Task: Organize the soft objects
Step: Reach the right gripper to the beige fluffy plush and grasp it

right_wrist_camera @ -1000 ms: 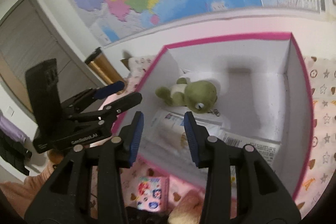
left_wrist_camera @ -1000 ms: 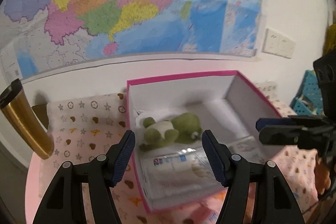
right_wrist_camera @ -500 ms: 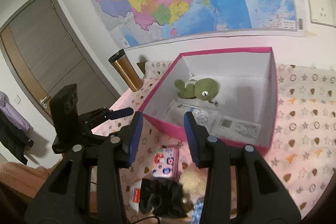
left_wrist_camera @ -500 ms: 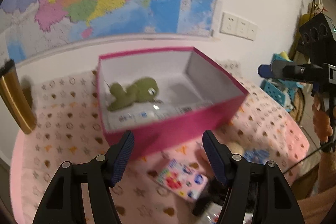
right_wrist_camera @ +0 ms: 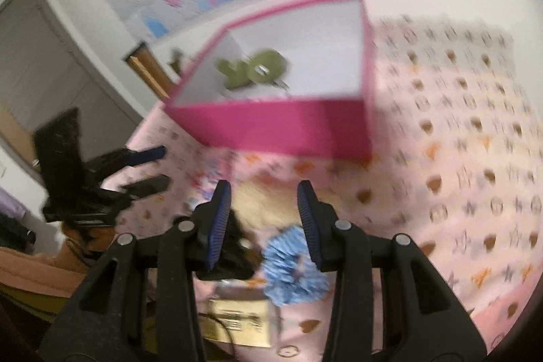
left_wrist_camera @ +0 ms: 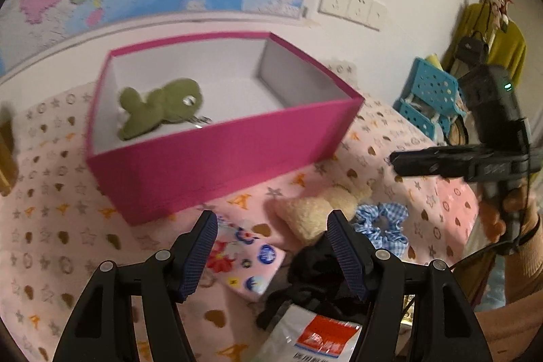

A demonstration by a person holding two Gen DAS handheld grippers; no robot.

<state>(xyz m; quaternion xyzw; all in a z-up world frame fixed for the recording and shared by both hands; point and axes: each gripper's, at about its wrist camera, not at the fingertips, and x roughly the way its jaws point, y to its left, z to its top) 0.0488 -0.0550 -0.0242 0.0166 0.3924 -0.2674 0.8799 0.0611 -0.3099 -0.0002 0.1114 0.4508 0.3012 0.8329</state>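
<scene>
Patterned pink cloth (left_wrist_camera: 51,226) — fluffy cream plush (left_wrist_camera: 312,212), gingham scrunchie (left_wrist_camera: 383,226); left gripper (left_wrist_camera: 271,246) and right gripper (right_wrist_camera: 264,219) agape, empty.

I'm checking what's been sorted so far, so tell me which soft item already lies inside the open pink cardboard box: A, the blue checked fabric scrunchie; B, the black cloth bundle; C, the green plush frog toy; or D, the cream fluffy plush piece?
C: the green plush frog toy lies on the white floor of the open pink cardboard box, while the other soft items lie outside on the patterned cloth.
</scene>
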